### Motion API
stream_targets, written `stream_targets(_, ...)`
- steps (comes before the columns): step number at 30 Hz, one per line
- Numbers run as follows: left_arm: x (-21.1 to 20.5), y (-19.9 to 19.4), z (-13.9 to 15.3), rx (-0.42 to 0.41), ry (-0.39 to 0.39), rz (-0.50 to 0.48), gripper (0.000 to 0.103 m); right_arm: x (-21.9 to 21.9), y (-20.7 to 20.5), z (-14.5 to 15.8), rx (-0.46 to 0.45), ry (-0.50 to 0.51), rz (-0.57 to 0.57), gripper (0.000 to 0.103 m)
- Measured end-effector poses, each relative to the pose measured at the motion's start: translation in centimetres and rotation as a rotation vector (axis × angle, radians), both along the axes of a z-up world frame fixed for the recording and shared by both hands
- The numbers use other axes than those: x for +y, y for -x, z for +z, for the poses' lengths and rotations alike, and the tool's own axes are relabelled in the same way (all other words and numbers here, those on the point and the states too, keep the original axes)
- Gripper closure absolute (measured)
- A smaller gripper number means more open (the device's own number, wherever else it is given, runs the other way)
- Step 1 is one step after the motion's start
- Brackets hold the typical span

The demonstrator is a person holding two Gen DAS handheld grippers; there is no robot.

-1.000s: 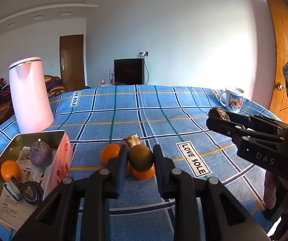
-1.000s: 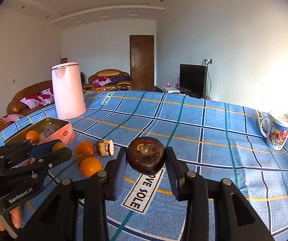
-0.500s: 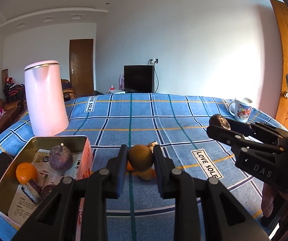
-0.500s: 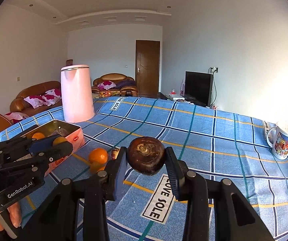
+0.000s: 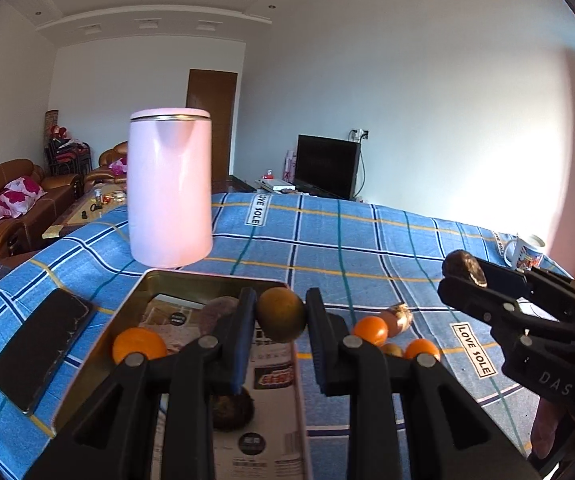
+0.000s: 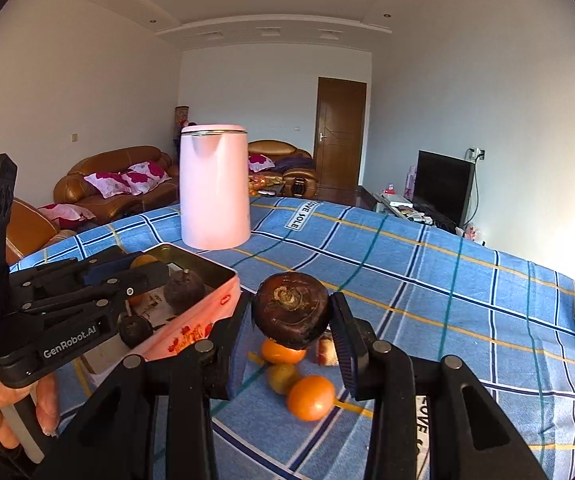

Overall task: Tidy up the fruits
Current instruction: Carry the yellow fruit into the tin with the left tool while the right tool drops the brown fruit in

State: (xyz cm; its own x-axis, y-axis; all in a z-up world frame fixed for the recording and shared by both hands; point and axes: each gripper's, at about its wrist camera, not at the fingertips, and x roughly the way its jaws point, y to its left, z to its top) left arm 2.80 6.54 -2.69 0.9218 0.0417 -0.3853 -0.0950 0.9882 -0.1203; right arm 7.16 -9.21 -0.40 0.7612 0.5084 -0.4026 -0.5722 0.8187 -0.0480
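Nearest in the left wrist view: left gripper (image 5: 280, 320) clamped on a round olive-brown fruit (image 5: 281, 314), held above the open metal tin (image 5: 87, 360). Inside the tin: printed paper liner with small illegible text, an orange (image 5: 139, 345) at the left, a purple fruit (image 5: 219, 312) partly hidden behind the finger, a dark fruit (image 5: 233, 408) lower down. Left of the tin, lying flat on the cloth, a black phone (image 5: 39, 354).

In the right wrist view: right gripper (image 6: 292, 314) closed on a dark brown, flattened fruit (image 6: 291, 310) with a rough stem scar, held over the blue plaid tablecloth (image 6: 427, 280). Seen from the left view, "DAS" on that gripper's side; from the right view, "GenRobot.AI" on the left gripper's side. Red printing on the tin's pink outer wall (image 6: 199, 320), not readable.

Just right of the tin on the cloth: loose oranges (image 6: 310, 398), a yellowish fruit (image 6: 282, 378) touching them, a pale brown piece (image 5: 401, 317) beside. "LOVE SOLE" labels (image 5: 473, 354) printed on the cloth, near and far.

Farther back, close behind the tin: upright pink kettle (image 5: 170, 188). At the far right edge of the cloth: patterned mug (image 5: 525, 252).
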Motion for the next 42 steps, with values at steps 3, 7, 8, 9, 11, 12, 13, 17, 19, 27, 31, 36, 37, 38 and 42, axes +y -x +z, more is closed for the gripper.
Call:
stream_targets(3, 1.7, 0.7, 0.0, 0.006, 0.009, 0.028, 0.076, 2.0, 0.4, 0.3, -0.001, 0.011, 0.042, 0.063)
stream_targets(7, 3.9, 1.7, -0.1, 0.014, 0.014, 0.064, 0.076, 4.5, 1.1, 0.2, 0.023, 0.014, 0.107, 0.063)
stream_targets(8, 4.4, 1.9, -0.2, 0.018, 0.016, 0.073, 0.076, 5.2, 1.2, 0.1, 0.036, 0.013, 0.125, 0.063)
stream_targets(9, 4.9, 2.1, -0.4, 0.023, 0.019, 0.081, 0.076, 5.9, 1.3, -0.1, 0.050, 0.014, 0.144, 0.063)
stream_targets(11, 5.9, 2.4, -0.8, 0.036, 0.029, 0.094, 0.076, 7.2, 1.6, -0.4, 0.076, 0.021, 0.179, 0.063)
stream_targets(12, 6.3, 2.4, -1.0, 0.042, 0.035, 0.100, 0.076, 7.8, 1.8, -0.7, 0.086, 0.027, 0.195, 0.063)
stream_targets(13, 6.7, 2.6, -1.3, 0.048, 0.040, 0.105, 0.076, 8.4, 2.0, -0.9, 0.096, 0.033, 0.211, 0.063)
stream_targets(17, 8.2, 2.9, -2.1, 0.065, 0.066, 0.129, 0.076, 10.9, 3.0, -2.1, 0.132, 0.072, 0.275, 0.063)
stream_targets(19, 8.8, 2.8, -2.3, 0.070, 0.078, 0.138, 0.076, 12.0, 3.3, -2.7, 0.153, 0.093, 0.298, 0.063)
stream_targets(27, 9.6, 2.3, -3.1, 0.100, 0.083, 0.151, 0.076, 14.9, 3.3, -4.8, 0.205, 0.165, 0.342, 0.063)
stream_targets(31, 9.4, 2.0, -3.5, 0.115, 0.082, 0.146, 0.076, 14.9, 2.8, -5.1, 0.228, 0.158, 0.337, 0.063)
stream_targets(36, 8.8, 2.4, -3.1, 0.100, 0.075, 0.146, 0.054, 14.7, 2.3, -5.0, 0.237, 0.140, 0.333, 0.049)
stream_targets(37, 8.7, 2.6, -3.0, 0.092, 0.076, 0.148, 0.046, 14.4, 2.3, -5.0, 0.242, 0.126, 0.334, 0.047)
stream_targets(38, 8.7, 2.8, -2.8, 0.084, 0.077, 0.151, 0.037, 14.0, 2.3, -4.8, 0.247, 0.114, 0.330, 0.045)
stream_targets(42, 8.4, 3.2, -2.2, 0.059, 0.087, 0.148, 0.028, 11.7, 1.8, -4.0, 0.240, 0.078, 0.290, 0.045)
